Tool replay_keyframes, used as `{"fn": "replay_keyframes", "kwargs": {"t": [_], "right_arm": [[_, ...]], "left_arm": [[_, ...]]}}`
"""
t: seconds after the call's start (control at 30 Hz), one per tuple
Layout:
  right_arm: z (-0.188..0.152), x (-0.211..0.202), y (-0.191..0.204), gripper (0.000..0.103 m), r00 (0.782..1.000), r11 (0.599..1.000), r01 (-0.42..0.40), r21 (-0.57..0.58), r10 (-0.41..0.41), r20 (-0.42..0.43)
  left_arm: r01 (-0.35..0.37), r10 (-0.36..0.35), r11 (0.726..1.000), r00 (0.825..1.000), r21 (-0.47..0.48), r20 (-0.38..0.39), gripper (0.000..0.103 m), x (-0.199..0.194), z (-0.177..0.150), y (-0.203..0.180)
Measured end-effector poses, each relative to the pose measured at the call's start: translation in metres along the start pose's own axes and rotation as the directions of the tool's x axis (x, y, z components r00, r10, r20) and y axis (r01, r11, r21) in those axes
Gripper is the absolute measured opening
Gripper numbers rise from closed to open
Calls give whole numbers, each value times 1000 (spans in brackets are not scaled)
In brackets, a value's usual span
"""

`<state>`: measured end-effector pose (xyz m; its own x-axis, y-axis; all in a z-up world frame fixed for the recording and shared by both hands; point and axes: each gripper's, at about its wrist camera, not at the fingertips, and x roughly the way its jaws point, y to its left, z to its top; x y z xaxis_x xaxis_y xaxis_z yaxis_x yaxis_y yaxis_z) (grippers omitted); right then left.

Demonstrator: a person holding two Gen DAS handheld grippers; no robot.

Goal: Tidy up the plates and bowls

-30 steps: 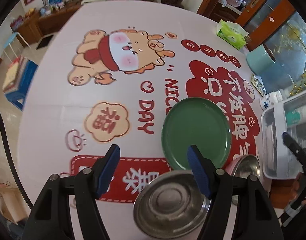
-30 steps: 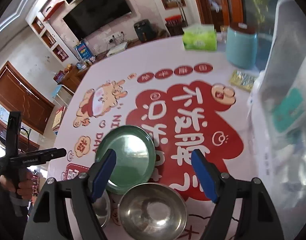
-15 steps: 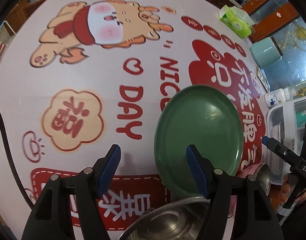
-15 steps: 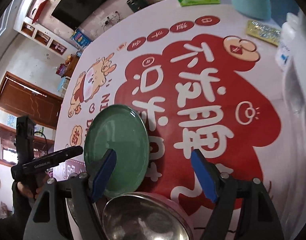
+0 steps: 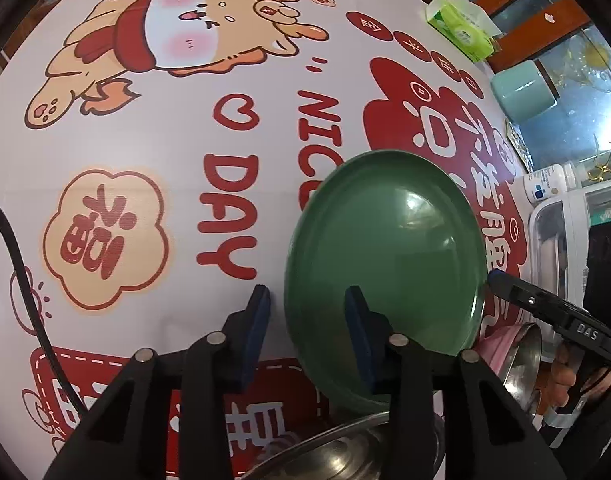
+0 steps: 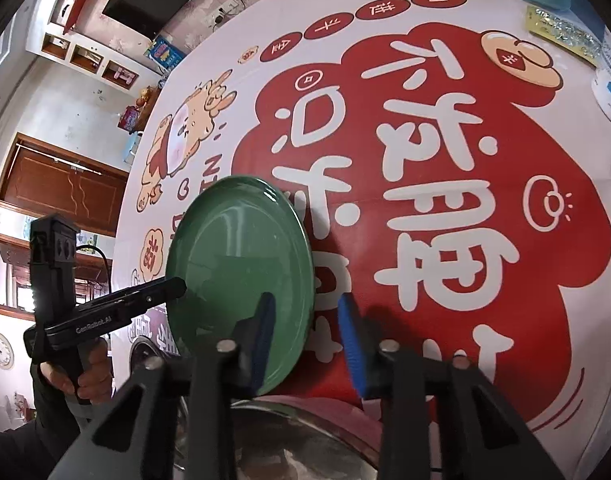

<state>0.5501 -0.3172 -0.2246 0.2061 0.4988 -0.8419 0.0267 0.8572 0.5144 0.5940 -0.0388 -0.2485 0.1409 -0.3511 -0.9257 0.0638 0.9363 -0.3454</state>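
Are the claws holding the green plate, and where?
Neither claw grips yet. The left claw straddles the left rim of the green plate, the right claw its right rim, jaws open around the edge.

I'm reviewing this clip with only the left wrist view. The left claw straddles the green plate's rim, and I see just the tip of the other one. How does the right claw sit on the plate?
Observer: The right claw is open and straddles the opposite rim of the green plate. One finger is over the plate and the other is over the red print.
Operator: Is it clamped on the rim?
Observer: No. A gap shows between the rim and the outer finger.
Operator: What's beneath it?
Observer: A steel bowl with a pink outside lies right under the right claw, by the plate's near edge.
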Motion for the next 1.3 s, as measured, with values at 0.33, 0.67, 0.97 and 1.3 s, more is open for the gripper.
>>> {"fn": "replay_keyframes", "kwargs": {"t": [0.33,0.67,0.97,1.3], "right_arm": [[-1,6,4,12,1000,1000,17,-11,-17,1],[-2,4,7,9,999,999,49,-15,-49,24],[-1,-24,21,9,993,998,53,-33,-49,107],[-7,-55,42,9,987,997,52,-56,-43,156]], "left_arm": [[-1,1,1000,1000,23,26,23,5,1,-8],[-12,11,1000,999,14,41,23,2,1,-7],[35,-38,999,990,23,134,23,-26,4,-11],[51,-60,998,976,46,210,23,-66,1,-18]]}}
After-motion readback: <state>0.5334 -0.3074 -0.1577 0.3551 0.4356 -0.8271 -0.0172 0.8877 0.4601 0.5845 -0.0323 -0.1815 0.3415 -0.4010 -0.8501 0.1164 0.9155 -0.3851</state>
